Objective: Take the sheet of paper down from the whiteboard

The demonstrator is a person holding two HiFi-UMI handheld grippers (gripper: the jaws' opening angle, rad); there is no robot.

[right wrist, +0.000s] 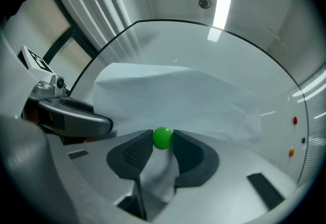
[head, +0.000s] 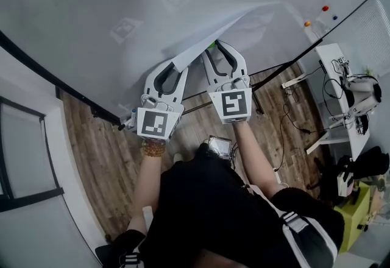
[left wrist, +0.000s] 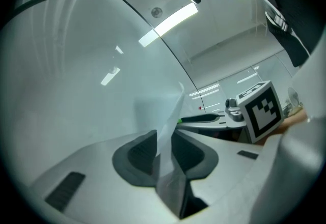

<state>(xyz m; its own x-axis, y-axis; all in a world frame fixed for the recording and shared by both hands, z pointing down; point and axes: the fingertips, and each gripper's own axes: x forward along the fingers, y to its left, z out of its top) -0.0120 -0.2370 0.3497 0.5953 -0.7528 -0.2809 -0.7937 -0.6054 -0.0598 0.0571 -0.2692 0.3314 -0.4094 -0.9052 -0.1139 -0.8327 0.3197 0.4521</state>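
Observation:
A white sheet of paper (head: 256,29) hangs on the whiteboard (head: 91,11), its lower left part peeled away from the board. My left gripper (head: 177,69) is shut on that loose edge; in the left gripper view the sheet of paper (left wrist: 170,121) runs upright between the jaws of the left gripper (left wrist: 164,149). My right gripper (head: 214,47) is just to the right of it. Its tips are shut on a round green magnet (right wrist: 162,137) that sits on the paper (right wrist: 178,95). Paper also lies between the pads of the right gripper (right wrist: 162,141) below the magnet.
Red (head: 325,8), orange (head: 308,23) and blue (head: 334,17) magnets sit on the board at the far right. A white desk (head: 329,59) with cables and a green box (head: 356,215) stand to the right on the wooden floor. A window wall is on the left.

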